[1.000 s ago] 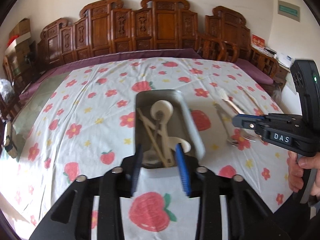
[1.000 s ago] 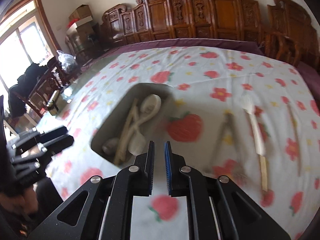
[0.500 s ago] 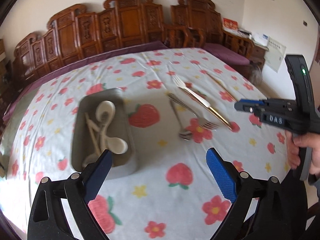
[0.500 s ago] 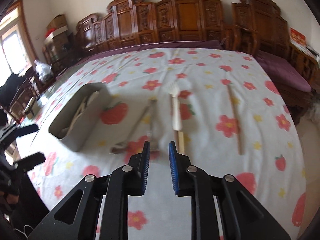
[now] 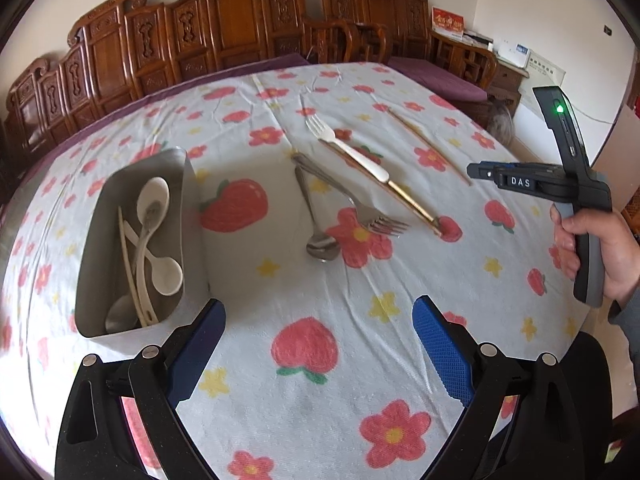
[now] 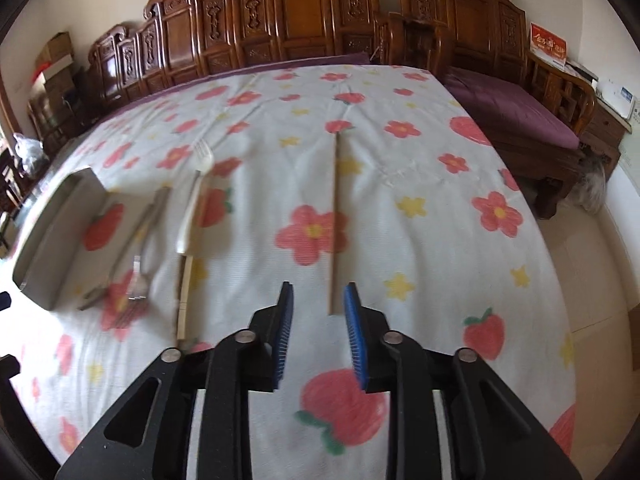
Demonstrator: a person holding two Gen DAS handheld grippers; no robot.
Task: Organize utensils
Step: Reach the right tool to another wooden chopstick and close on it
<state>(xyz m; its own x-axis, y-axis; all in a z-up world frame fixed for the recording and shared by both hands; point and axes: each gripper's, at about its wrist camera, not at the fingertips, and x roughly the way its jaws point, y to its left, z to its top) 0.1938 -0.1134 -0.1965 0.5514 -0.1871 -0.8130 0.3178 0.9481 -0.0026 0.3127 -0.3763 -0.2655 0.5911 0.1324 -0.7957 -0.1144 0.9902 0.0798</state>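
Observation:
A grey metal tray [image 5: 192,216] at the left holds white spoons [image 5: 152,200] and pale chopsticks. On the floral cloth to its right lie a metal spoon [image 5: 322,248], a metal fork [image 5: 376,222], a white-handled fork [image 5: 348,148] and wooden chopsticks [image 5: 428,146]. My left gripper [image 5: 318,332] is wide open and empty, above the cloth in front of the tray. My right gripper [image 6: 318,312] is partly open and empty, its fingers just short of the near end of the wooden chopsticks [image 6: 335,216]. The right gripper also shows in the left wrist view [image 5: 480,170].
The table is covered by a white cloth [image 5: 320,360] with flowers and strawberries. Carved wooden chairs [image 6: 304,20] line the far side. A purple-cushioned bench [image 6: 516,112] stands at the right, past the table edge.
My left gripper has opened wide and drawn back from the tray and swung right. My right gripper has swung right to the wooden chopsticks and opened partway.

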